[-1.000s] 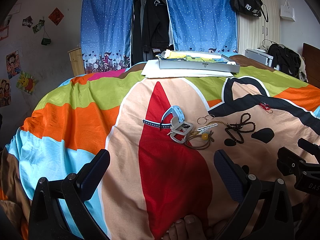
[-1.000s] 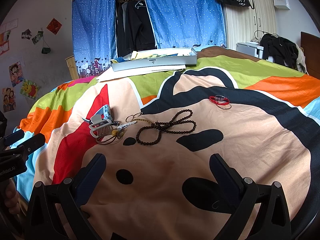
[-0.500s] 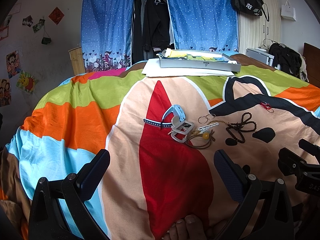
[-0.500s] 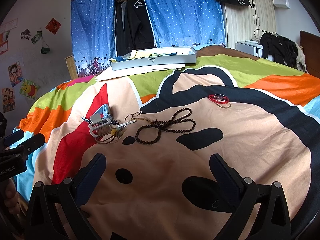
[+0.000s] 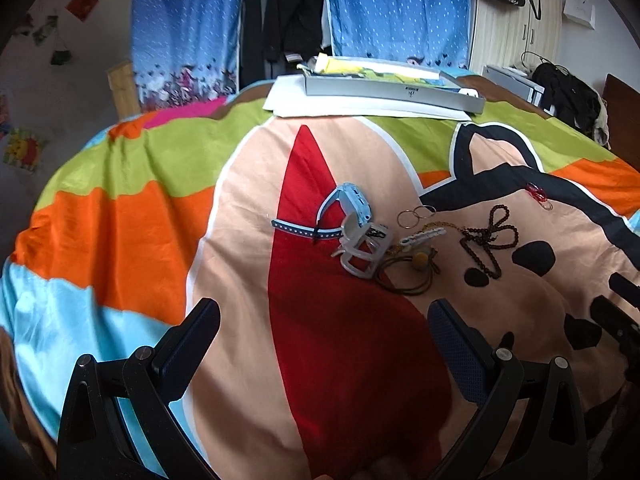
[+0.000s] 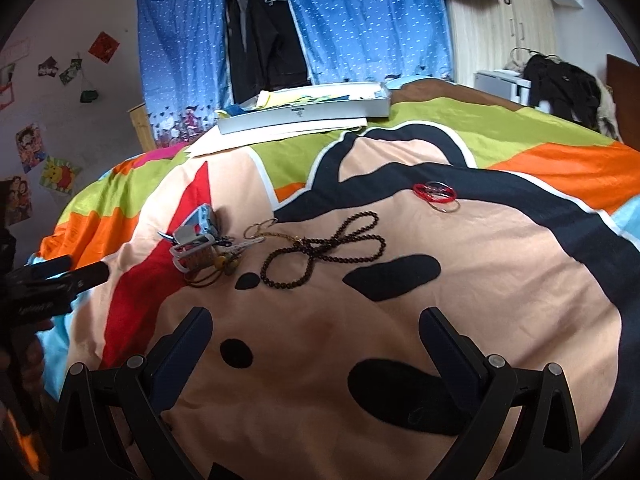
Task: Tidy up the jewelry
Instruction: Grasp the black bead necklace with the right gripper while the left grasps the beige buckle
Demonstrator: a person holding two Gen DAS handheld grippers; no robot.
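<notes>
A: Stock on the bedspread (image 6: 500, 280), please.

B: Item one, a dark bead strand (image 6: 324, 250), looped, mid-bed. Item two, just left of it, a tangled heap: pale blue watch (image 5: 352, 204), grey clip (image 5: 362, 250), thin hoop rings (image 5: 416, 216), brown cord with a yellow bead (image 5: 420, 262). Item three, red bangles (image 6: 436, 194), far right, well apart from the rest.

A: Container?

B: Grey tray (image 6: 304, 114) at the far edge, on white sheets (likely the destination, though its contents are unclear).

A: Tools?

B: Left gripper (image 5: 324, 328) fingers spread wide, holding nothing, pointed at the heap. Right gripper (image 6: 316, 332) likewise apart and empty, near the beads. Each seems aimed at its own side's pieces, so sorting has probably not begun.
</notes>
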